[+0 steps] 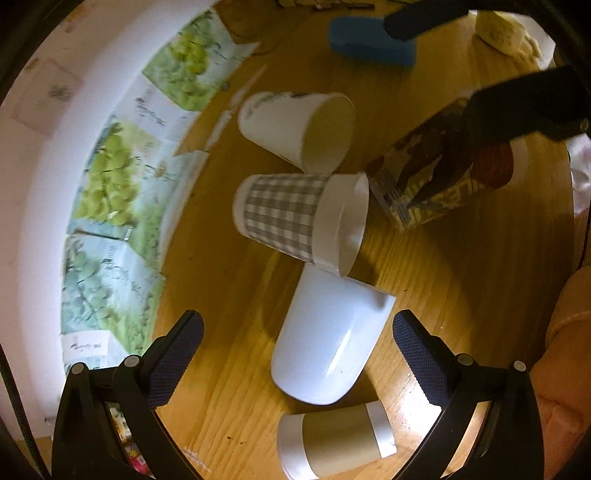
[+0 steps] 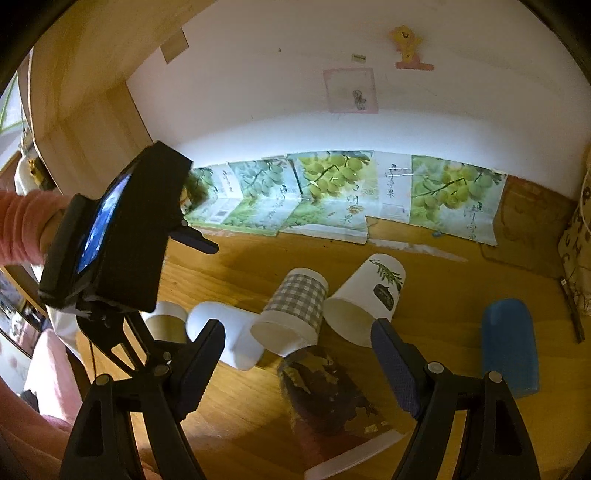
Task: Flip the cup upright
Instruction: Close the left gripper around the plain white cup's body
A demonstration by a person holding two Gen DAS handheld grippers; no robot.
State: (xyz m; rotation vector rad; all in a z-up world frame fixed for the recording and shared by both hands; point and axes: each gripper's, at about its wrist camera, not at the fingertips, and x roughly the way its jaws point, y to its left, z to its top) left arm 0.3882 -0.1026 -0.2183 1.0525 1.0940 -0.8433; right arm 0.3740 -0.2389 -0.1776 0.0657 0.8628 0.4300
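Several paper cups lie on their sides on the wooden table. In the left wrist view, a plain white cup (image 1: 327,341) lies between the open fingers of my left gripper (image 1: 297,356). Beyond it lie a grey checked cup (image 1: 295,218), a white cup with a leaf print (image 1: 299,129) and a brown-banded cup (image 1: 336,441). My right gripper (image 2: 297,354) is open around a dark patterned cup (image 2: 325,398), which also shows in the left wrist view (image 1: 439,181). The right gripper's dark fingers (image 1: 517,110) straddle that cup without closing on it.
A blue case (image 1: 369,42) (image 2: 509,347) lies on the table (image 1: 461,277) at the far side. Grape-print cartons (image 2: 332,192) lean along the white wall. A pale round object (image 1: 498,31) sits at the table edge. The left gripper body (image 2: 110,236) hovers left of the cups.
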